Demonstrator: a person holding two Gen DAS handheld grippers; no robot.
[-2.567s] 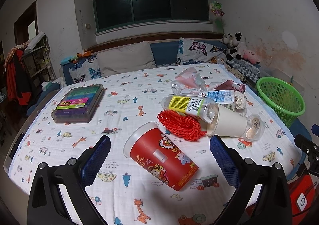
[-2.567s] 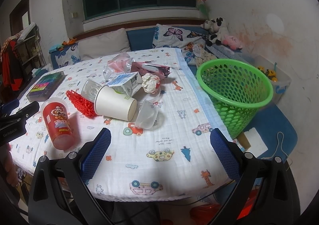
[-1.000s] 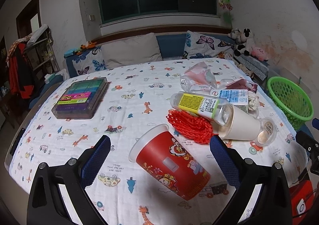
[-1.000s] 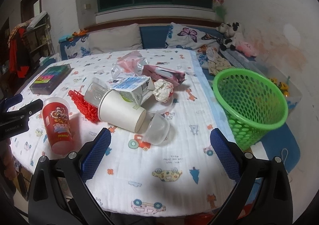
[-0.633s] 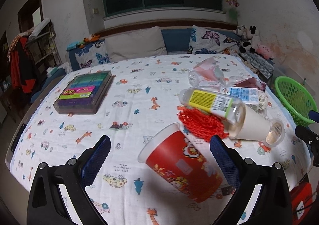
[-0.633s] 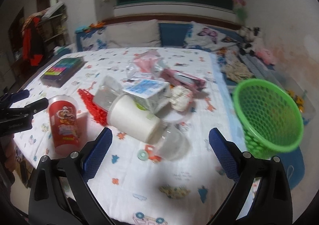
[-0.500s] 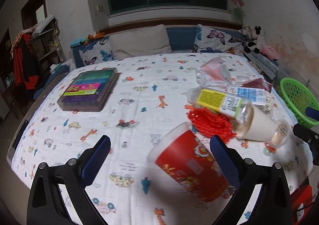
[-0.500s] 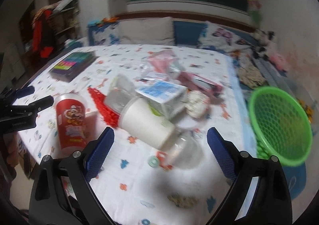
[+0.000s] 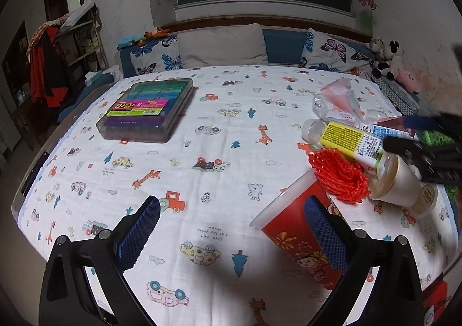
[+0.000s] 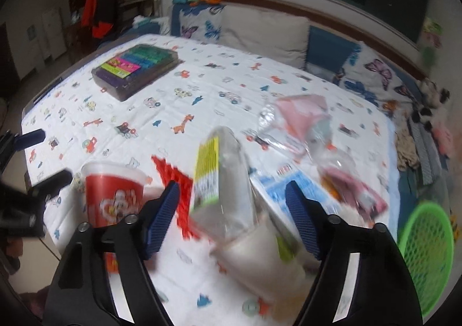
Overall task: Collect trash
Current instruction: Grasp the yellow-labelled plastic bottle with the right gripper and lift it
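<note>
The right gripper (image 10: 232,212) is narrowing its jaws around the bottle (image 10: 222,181), pads not yet pressing, while the left gripper (image 9: 231,235) is hanging open and empty beside the red cup (image 9: 300,236). The bottle is lying across the paper cup (image 10: 260,259), so a skewed squeeze could be rolling it off. Only the right view is showing the basket (image 10: 424,251) clearly.
</note>
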